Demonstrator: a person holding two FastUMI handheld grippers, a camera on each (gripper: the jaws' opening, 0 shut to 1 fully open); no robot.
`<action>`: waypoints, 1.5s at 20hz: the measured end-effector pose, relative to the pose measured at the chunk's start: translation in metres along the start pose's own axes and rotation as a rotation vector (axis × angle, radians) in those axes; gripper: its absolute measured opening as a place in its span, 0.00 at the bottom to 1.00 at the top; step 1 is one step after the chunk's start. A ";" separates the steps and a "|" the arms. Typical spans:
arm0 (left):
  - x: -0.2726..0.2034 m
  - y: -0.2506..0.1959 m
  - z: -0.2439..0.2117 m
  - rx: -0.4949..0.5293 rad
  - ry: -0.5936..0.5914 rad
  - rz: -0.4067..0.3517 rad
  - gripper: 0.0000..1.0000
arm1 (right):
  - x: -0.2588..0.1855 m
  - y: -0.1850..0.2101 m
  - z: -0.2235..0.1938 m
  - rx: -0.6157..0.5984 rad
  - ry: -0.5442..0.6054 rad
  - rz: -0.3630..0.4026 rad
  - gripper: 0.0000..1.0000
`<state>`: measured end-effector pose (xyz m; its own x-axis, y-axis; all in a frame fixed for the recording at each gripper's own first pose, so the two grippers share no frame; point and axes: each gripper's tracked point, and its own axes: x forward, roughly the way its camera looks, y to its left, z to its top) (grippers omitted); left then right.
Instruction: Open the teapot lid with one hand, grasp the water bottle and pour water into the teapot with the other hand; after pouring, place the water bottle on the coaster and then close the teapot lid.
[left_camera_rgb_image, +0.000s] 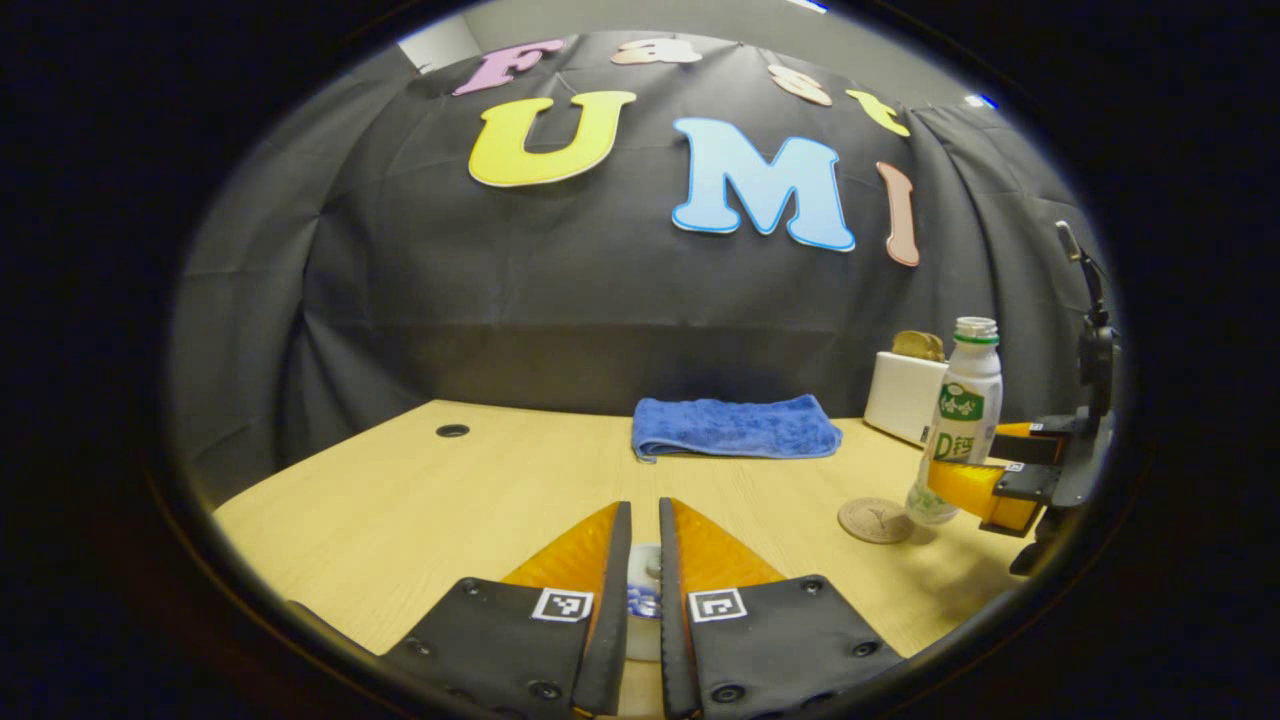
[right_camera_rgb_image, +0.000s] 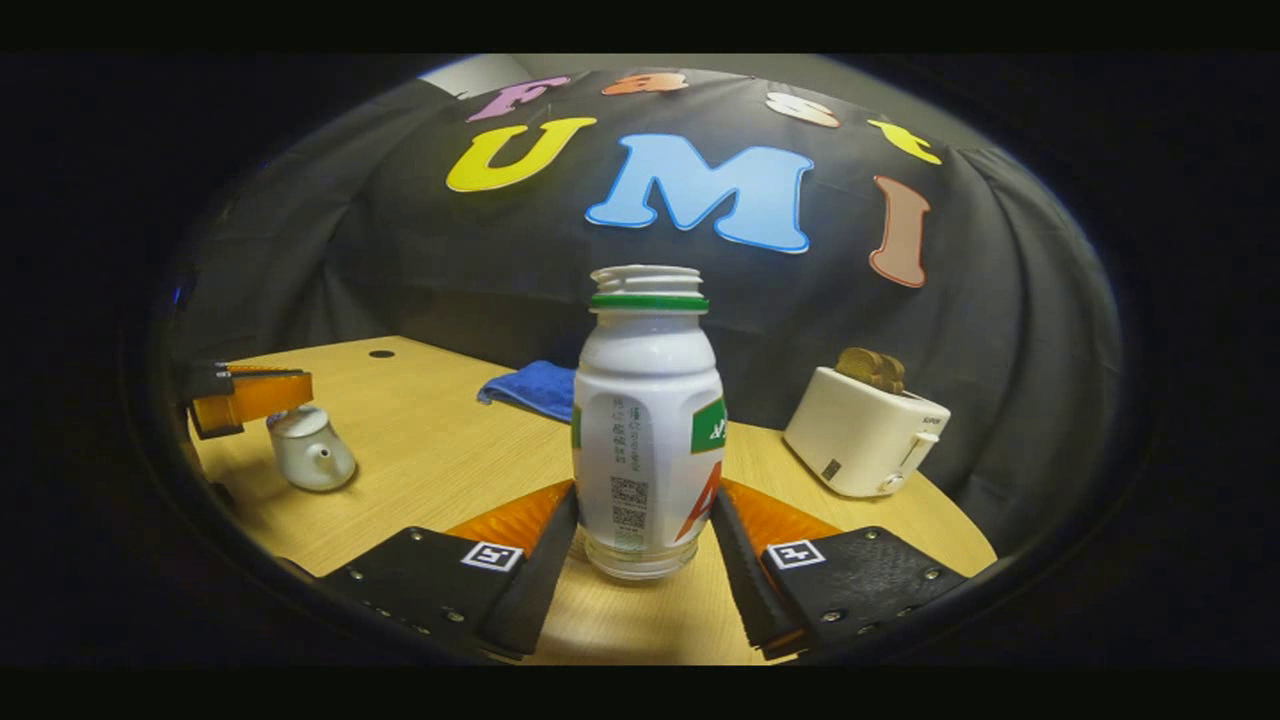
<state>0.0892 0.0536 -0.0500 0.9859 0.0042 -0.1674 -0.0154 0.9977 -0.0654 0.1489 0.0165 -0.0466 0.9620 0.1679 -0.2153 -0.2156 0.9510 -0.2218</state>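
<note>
Teapot lid (left_camera_rgb_image: 645, 590), mostly hidden, perhaps pinched between left hand-held gripper (left_camera_rgb_image: 645, 520) fingers.

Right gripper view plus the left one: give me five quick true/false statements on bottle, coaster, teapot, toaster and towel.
1. The bottle stands upright between the fingers of the right gripper. True.
2. The bottle sits on the coaster. False: the coaster lies on the table beside it.
3. The teapot lies tipped on its side. False: it is upright, with the left gripper at its top.
4. The toaster is empty. False: bread sticks out of it.
5. The towel lies folded near the wall. True.
</note>
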 end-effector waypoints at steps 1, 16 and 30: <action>-0.001 0.000 0.002 -0.002 -0.005 -0.002 0.22 | 0.003 0.001 0.004 0.005 -0.010 0.001 0.74; -0.011 0.008 0.002 -0.043 -0.012 -0.006 0.21 | 0.044 0.001 -0.007 0.187 0.054 0.011 0.74; -0.012 0.009 0.000 -0.053 -0.010 -0.008 0.22 | 0.038 -0.001 -0.001 0.222 0.012 0.033 0.99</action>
<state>0.0778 0.0621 -0.0483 0.9875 -0.0024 -0.1573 -0.0165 0.9928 -0.1185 0.1852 0.0218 -0.0557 0.9528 0.1976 -0.2306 -0.2032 0.9791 -0.0004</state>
